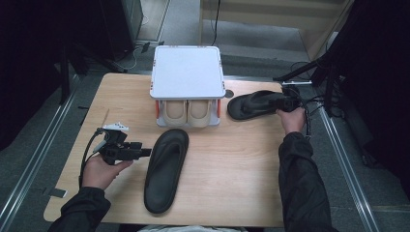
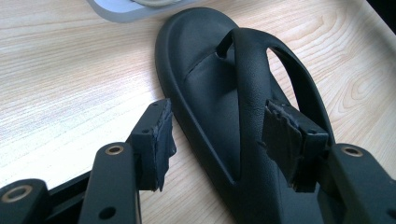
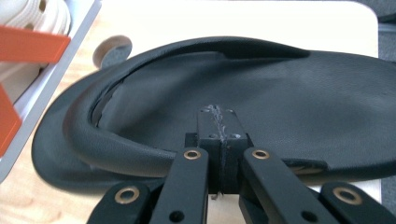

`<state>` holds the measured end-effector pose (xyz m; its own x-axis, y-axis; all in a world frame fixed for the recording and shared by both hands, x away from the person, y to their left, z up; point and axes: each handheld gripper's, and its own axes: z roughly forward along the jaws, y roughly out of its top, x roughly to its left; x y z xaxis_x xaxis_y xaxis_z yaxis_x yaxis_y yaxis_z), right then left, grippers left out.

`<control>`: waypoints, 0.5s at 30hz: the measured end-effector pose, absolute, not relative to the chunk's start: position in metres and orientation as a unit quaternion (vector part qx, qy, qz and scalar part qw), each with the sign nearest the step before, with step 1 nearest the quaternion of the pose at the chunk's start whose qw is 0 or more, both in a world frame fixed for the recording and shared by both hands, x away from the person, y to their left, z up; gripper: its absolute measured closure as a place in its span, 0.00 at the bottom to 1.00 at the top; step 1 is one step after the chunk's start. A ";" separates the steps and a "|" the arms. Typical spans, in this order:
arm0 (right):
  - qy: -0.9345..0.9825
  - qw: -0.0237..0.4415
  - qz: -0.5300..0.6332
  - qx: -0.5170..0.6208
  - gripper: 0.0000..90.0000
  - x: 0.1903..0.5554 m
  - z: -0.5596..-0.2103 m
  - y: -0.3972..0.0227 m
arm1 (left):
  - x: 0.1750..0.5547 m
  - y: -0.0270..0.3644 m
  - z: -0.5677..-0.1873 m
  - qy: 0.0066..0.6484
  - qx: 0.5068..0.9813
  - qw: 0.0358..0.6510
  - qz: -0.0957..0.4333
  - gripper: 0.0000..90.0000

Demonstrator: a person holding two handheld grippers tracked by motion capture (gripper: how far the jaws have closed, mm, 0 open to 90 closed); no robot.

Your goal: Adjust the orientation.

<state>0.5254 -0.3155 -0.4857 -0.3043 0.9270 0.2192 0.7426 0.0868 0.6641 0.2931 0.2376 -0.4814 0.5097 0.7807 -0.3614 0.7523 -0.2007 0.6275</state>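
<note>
1. Near the table's [image 1: 227, 193] front edge, the left gripper [image 2: 219, 140] holds wide jaws astride the near sandal [image 1: 167, 169]; close squarely on its strap.
2. By the right edge, the right gripper [image 3: 219, 140], jaws pressed together, rests against the far sandal [image 1: 254, 104]; reopen before gripping.

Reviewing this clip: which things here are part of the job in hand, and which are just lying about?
In the job:
- near black sandal, between the open left gripper
- far black sandal, at the shut right gripper
- shoe rack, likely their destination

Lying about:
- beige shoes already in the rack
- table
</note>
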 end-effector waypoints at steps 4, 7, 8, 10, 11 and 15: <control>0.738 0.127 0.343 0.567 1.00 0.518 -0.483 -0.312 | 0.293 0.239 -0.481 0.496 0.771 0.398 0.019 0.48; 0.741 0.124 0.342 0.564 1.00 0.511 -0.483 -0.310 | 0.294 0.240 -0.480 0.497 0.771 0.398 0.020 0.48; 0.740 0.122 0.342 0.566 1.00 0.508 -0.483 -0.309 | 0.294 0.240 -0.480 0.497 0.770 0.398 0.020 0.48; 0.739 0.117 0.344 0.567 1.00 0.505 -0.483 -0.309 | 0.294 0.240 -0.480 0.498 0.770 0.399 0.019 0.48; 0.738 0.119 0.345 0.567 1.00 0.501 -0.483 -0.308 | 0.295 0.240 -0.480 0.498 0.770 0.399 0.020 0.48; 0.739 0.113 0.348 0.565 1.00 0.490 -0.484 -0.306 | 0.296 0.240 -0.480 0.495 0.773 0.397 0.020 0.48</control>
<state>0.4899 -0.3060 -0.4844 -0.3358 0.9144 0.2261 0.7566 0.1189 0.6430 0.2960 0.2401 -0.4802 0.5099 0.7804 -0.3618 0.7486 -0.1955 0.6335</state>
